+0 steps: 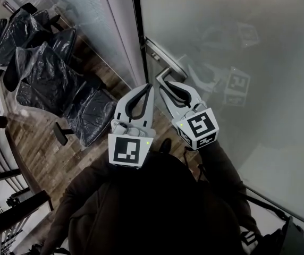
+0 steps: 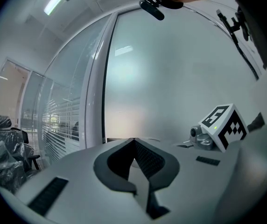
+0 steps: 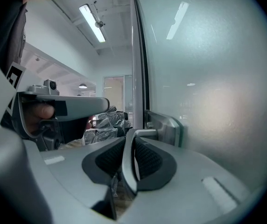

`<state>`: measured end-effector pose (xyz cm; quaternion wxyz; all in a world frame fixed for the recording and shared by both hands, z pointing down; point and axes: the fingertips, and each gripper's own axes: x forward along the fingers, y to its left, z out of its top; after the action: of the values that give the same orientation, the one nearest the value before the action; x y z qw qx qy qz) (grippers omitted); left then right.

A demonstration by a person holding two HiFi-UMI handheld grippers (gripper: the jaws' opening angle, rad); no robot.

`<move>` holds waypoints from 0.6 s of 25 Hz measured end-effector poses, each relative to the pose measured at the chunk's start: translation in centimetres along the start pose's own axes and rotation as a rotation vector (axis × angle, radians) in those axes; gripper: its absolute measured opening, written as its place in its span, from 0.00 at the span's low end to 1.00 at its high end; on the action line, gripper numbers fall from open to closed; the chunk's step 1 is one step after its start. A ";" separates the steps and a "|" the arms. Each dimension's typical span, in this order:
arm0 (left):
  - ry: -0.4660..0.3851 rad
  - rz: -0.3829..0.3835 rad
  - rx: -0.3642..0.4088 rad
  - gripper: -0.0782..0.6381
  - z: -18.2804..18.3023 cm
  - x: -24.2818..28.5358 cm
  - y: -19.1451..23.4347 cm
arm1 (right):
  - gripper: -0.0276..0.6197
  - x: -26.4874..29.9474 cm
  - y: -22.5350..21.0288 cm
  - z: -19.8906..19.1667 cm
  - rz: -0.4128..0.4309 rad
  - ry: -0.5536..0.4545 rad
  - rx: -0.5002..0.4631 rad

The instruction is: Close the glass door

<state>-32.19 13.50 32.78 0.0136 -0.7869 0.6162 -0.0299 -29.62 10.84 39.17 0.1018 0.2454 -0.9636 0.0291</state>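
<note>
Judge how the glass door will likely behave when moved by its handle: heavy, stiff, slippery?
The glass door is a tall frosted pane, so it is probably heavy and rigid; it should swing slowly rather than flex. Its metal handle looks smooth, so the right tongs clamped on it might slip under a hard pull.

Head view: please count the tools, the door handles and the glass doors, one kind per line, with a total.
Tools: 2 (left tool, right tool)
Door handle: 1
Glass door: 1
Total: 4

dim overall, ceiling strip light (image 3: 92, 23) glaring, fisheye edges vignetted dark.
</note>
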 end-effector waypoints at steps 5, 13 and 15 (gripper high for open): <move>0.002 0.000 0.007 0.10 -0.2 -0.2 -0.1 | 0.14 -0.1 0.2 -0.2 0.005 -0.003 0.008; -0.005 0.007 0.008 0.10 0.3 -0.5 -0.3 | 0.14 -0.3 1.1 -0.1 0.029 0.000 0.004; -0.007 0.011 0.008 0.10 0.3 -0.5 -0.2 | 0.14 -0.3 1.1 -0.1 0.027 -0.002 0.007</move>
<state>-32.07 14.00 32.43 0.0192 -0.7836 0.6202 -0.0296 -29.86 12.02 39.19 0.0998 0.2328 -0.9668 0.0334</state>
